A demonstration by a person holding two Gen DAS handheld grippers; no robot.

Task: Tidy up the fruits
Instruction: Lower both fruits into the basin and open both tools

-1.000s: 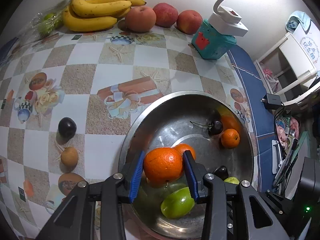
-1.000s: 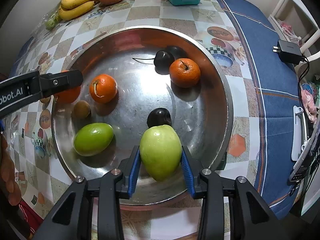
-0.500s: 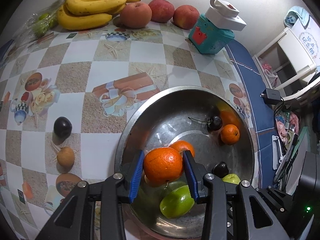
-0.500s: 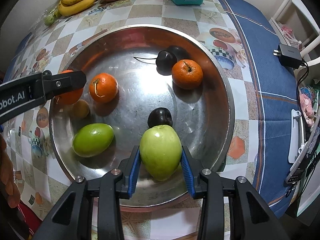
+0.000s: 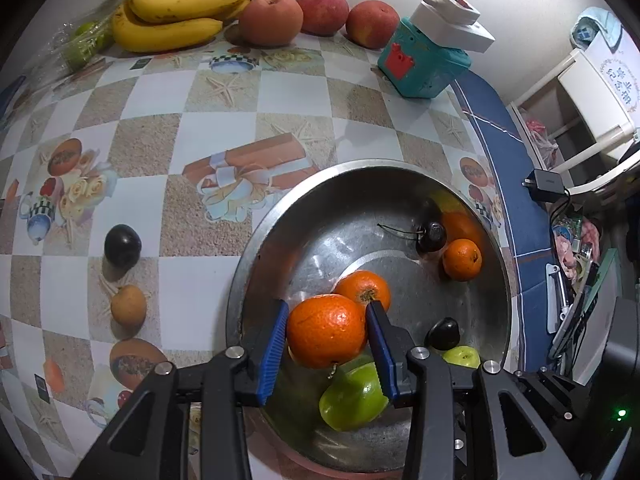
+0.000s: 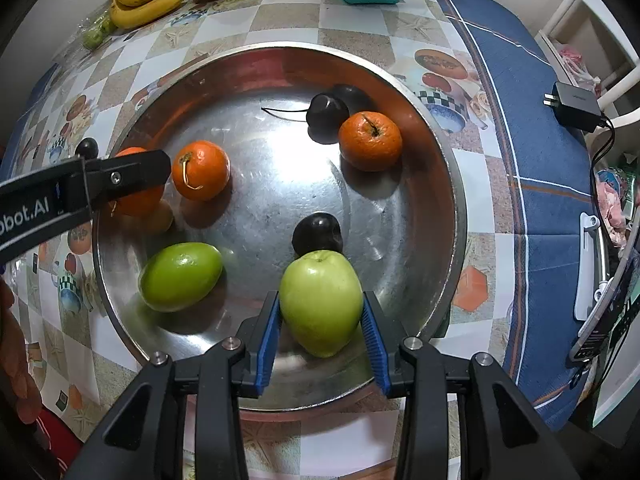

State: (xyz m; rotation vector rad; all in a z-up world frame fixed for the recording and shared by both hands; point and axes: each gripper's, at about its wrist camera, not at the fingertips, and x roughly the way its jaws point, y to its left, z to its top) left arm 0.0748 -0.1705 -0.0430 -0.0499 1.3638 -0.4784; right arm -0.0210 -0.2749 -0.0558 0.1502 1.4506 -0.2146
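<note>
Left hand-held gripper (image 5: 327, 330): its jaws are opening, with an orange (image 5: 327, 330) between the blue pads (image 5: 274, 344), just inside the near-left rim of the steel bowl (image 5: 256, 264). In the left wrist view a narrow gap shows at the left pad, while the right pad lies against the peel.

Right hand-held gripper (image 6: 321, 312): pointing down into the bowl and clamped on a green apple (image 6: 321, 302) at the bowl's near side, both pads against its flanks. A dark plum (image 6: 318, 234) touches the apple's far side.

Also lying in the bowl are a second orange (image 6: 201, 170), a third orange (image 6: 370, 141) at the far right, a stemmed dark cherry (image 6: 326, 110) just beside it, and a green oval fruit (image 6: 180, 276) at the near left. The middle of the bowl floor is bare metal.

The bowl stands at the counter's (image 5: 168, 140) right side, near the blue border of the patterned cloth. To its left, well apart from the rim, another dark plum (image 5: 122, 246) and a small brown fruit (image 5: 128, 306) lie on open checkered surface. Along the far edge, against the white wall, sit bananas (image 5: 180, 12), three peaches (image 5: 270, 20) and a teal box (image 5: 424, 64). Beyond the counter's right edge are a black charger (image 5: 546, 184) and white shelving (image 5: 592, 100).
</note>
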